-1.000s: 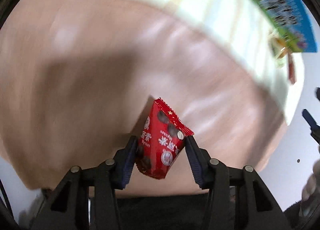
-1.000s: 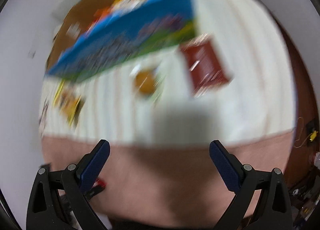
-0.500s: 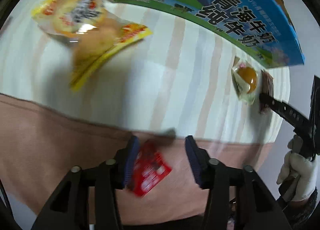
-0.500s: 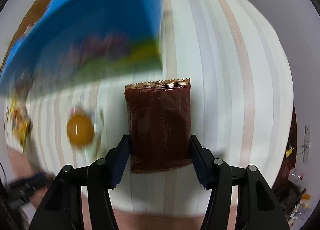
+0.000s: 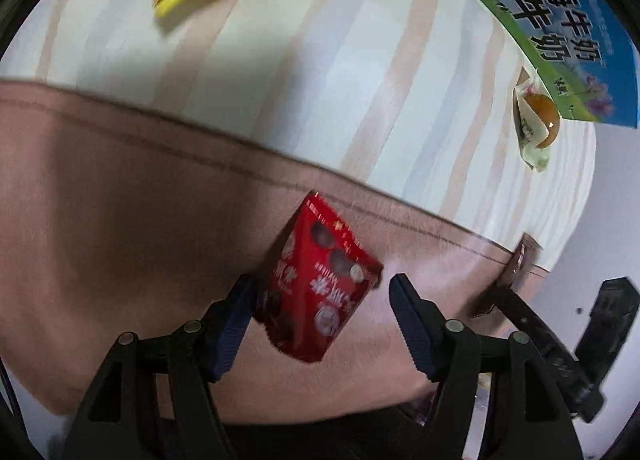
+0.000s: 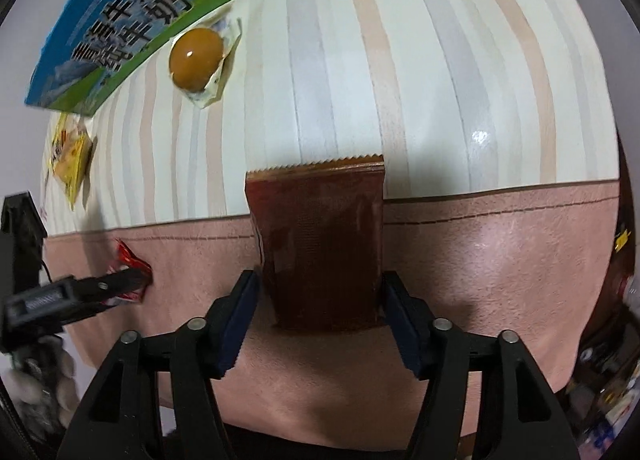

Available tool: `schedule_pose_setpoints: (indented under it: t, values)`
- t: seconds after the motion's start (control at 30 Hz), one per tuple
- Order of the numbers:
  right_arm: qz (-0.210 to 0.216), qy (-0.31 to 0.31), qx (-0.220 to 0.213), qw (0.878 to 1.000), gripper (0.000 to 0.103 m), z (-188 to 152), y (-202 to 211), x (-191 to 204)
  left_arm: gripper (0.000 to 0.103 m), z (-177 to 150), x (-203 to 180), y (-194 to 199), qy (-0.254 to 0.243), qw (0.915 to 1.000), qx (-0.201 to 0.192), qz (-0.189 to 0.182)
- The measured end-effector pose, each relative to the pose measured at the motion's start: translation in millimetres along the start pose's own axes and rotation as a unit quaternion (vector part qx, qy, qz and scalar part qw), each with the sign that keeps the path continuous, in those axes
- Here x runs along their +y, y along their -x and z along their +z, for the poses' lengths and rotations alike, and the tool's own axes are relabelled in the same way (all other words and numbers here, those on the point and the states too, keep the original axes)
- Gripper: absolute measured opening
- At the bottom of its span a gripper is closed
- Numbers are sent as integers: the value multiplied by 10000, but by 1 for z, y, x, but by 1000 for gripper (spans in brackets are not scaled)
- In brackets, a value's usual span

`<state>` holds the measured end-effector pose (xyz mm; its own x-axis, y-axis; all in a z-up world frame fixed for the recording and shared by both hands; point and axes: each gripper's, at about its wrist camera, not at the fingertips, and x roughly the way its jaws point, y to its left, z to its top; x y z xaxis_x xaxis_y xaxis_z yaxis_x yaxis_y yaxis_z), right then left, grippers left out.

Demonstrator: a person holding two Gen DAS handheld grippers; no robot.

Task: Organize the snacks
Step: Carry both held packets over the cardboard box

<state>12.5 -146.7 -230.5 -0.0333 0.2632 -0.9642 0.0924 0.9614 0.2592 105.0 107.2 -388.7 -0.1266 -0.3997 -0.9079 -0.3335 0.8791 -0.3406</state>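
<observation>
Snacks lie on a striped surface (image 6: 440, 72) whose near part is covered by a pink cloth (image 6: 500, 280). Largest item: a blue and green milk carton (image 6: 120, 20) lying at the far side. Just beside its edge lies a clear pouch holding a brown egg (image 6: 196, 58). Further along the carton lies a yellow snack bag (image 6: 72, 160).

My right gripper (image 6: 320, 312) carries a dark brown packet (image 6: 320, 244) upright over the cloth's seam. The jaws stand against both its sides; they have just been opening slightly, and the packet is pinched between them.

My left gripper (image 5: 320, 316) has a small red packet (image 5: 320, 280) between its jaws over the pink cloth. The jaws have just been opening: the left pad is at the packet's edge, the right pad stands clear of it, so the grip is released.
</observation>
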Motion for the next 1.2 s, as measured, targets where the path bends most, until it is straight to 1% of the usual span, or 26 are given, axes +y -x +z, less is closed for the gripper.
schedule_pose_setpoints:
  t: [0.07, 0.13, 0.2, 0.33, 0.37, 0.53, 0.63, 0.67, 0.7, 0.8, 0.87, 0.9, 0.93, 0.97, 1.07, 1.1, 1.13, 1.2]
  values:
    - [1, -62, 7, 10000, 67, 2, -1, -7, 44, -2, -11, -2, -184, 9996, -103, 171]
    - [-20, -77, -9, 10000, 67, 0, -5, -5, 42, -2, -15, 2, -267, 9993, -159, 210]
    - [-154, -22, -69, 9999, 61, -1, -7, -3, 40, -6, -18, 4, -302, 9990, -217, 239]
    - [-159, 62, -227, 9996, 60, -8, -4, 1, 36, -20, -25, 17, -363, 9984, -369, 217]
    - [-94, 60, -245, 9996, 60, -10, -2, 4, 35, -17, -27, 16, -381, 9984, -382, 191]
    - [398, 43, -399, 9984, 60, -17, 25, 14, 35, -25, -49, 47, -588, 9966, -571, -63]
    - [678, 141, -574, 9959, 60, -11, 50, 32, 35, -25, -64, 73, -666, 9943, -764, -320]
    - [765, 190, -668, 9946, 60, -8, 61, 38, 34, -24, -74, 86, -736, 9926, -845, -469]
    - [838, 240, -769, 9932, 60, -5, 72, 43, 34, -22, -78, 94, -752, 9915, -910, -541]
    - [1079, 343, -1061, 9879, 60, 14, 108, 52, 34, -16, -101, 131, -932, 9850, -1171, -858]
    - [1220, 383, -1242, 9840, 60, 26, 128, 56, 34, -4, -114, 160, -1040, 9797, -1332, -1076]
    - [1277, 410, -1335, 9819, 60, 34, 138, 58, 34, 6, -108, 180, -1045, 9773, -1414, -1183]
    - [1298, 440, -1420, 9803, 60, 42, 143, 67, 34, 15, -117, 194, -1097, 9742, -1512, -1265]
    - [1311, 483, -1525, 9784, 60, 53, 152, 72, 34, 21, -128, 197, -1122, 9724, -1589, -1289]
    - [1261, 546, -1796, 9741, 60, 86, 173, 81, 34, 46, -137, 227, -1160, 9660, -1889, -1331]
    - [1185, 570, -1903, 9729, 60, 100, 179, 84, 34, 58, -142, 236, -1162, 9639, -2007, -1308]
    - [1106, 586, -1995, 9719, 60, 115, 185, 86, 34, 60, -139, 241, -1177, 9629, -2068, -1274]
    - [949, 594, -2071, 9719, 60, 145, 189, 90, 34, 85, -146, 249, -1179, 9617, -2200, -1130]
